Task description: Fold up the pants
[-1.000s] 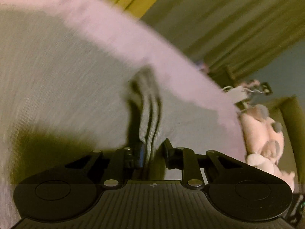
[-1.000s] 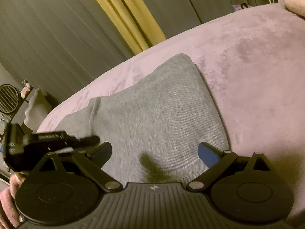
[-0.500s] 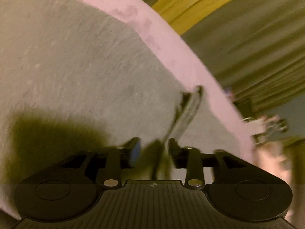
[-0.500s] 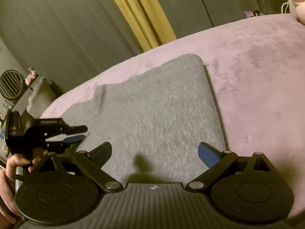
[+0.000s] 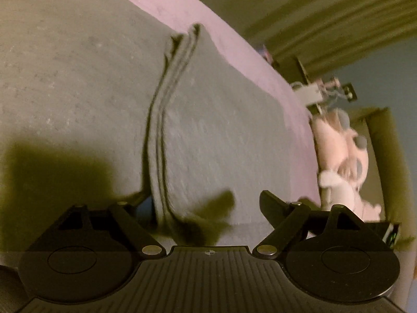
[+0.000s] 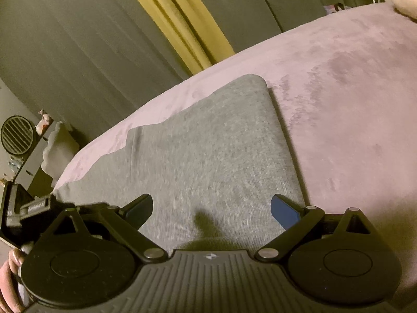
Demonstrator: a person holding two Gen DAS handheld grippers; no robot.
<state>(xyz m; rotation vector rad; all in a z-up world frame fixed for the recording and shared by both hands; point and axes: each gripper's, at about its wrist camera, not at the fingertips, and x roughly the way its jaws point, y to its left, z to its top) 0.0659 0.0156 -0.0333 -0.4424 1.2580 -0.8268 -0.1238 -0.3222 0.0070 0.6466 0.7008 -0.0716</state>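
Note:
Grey pants (image 6: 208,151) lie folded flat on a pink bed cover (image 6: 351,91). In the left wrist view the pants (image 5: 78,78) fill the frame, and the stacked layered edge (image 5: 156,130) of the fold runs up from between the jaws. My left gripper (image 5: 206,203) is open around that edge, low over the cloth. My right gripper (image 6: 212,208) is open and empty just above the near end of the pants. The left gripper's body (image 6: 34,208) shows at the left of the right wrist view, held by a hand.
Grey and yellow curtains (image 6: 182,20) hang behind the bed. A pink plush toy (image 5: 344,156) sits at the bed's far end beside a small cluttered shelf (image 5: 320,91). A round fan (image 6: 17,134) stands at the left.
My left gripper has opened and let go of the pants' layered edge, which now lies down on the fold. The right gripper stayed open and barely moved.

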